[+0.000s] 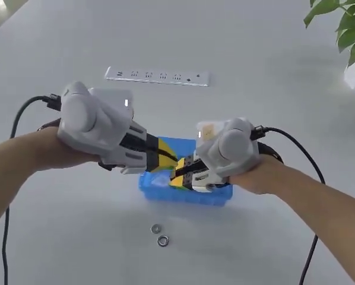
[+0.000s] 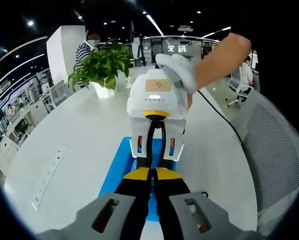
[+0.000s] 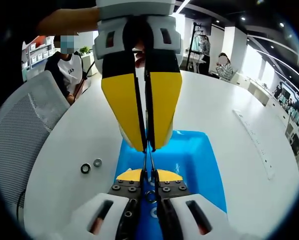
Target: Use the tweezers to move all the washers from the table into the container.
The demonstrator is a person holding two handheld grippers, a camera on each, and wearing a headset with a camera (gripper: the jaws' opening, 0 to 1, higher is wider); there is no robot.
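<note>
On the left, a hand brings the left tool (image 1: 173, 161) in over the blue container (image 1: 216, 196), which stands mid-surface (image 1: 254, 65). In the right gripper view its yellow pads (image 3: 127, 107) meet, clamped on the thin dark tweezers (image 3: 148, 152), whose upper length is hidden between the pads. The tweezers' tips run down into the right tool (image 3: 148, 176). That tool's jaws stand close on either side of them, but I cannot tell whether they press. A small ring (image 3: 149, 195) sits between those jaws, too small to name with certainty. Two washers (image 1: 159, 234) lie side by side on the surface, just in front of the container and outside it. The tools hide most of the container's inside. Beyond lies a power strip (image 1: 157, 76), and to the far right a plant (image 1: 349, 29) is cut off by the edge.
</note>
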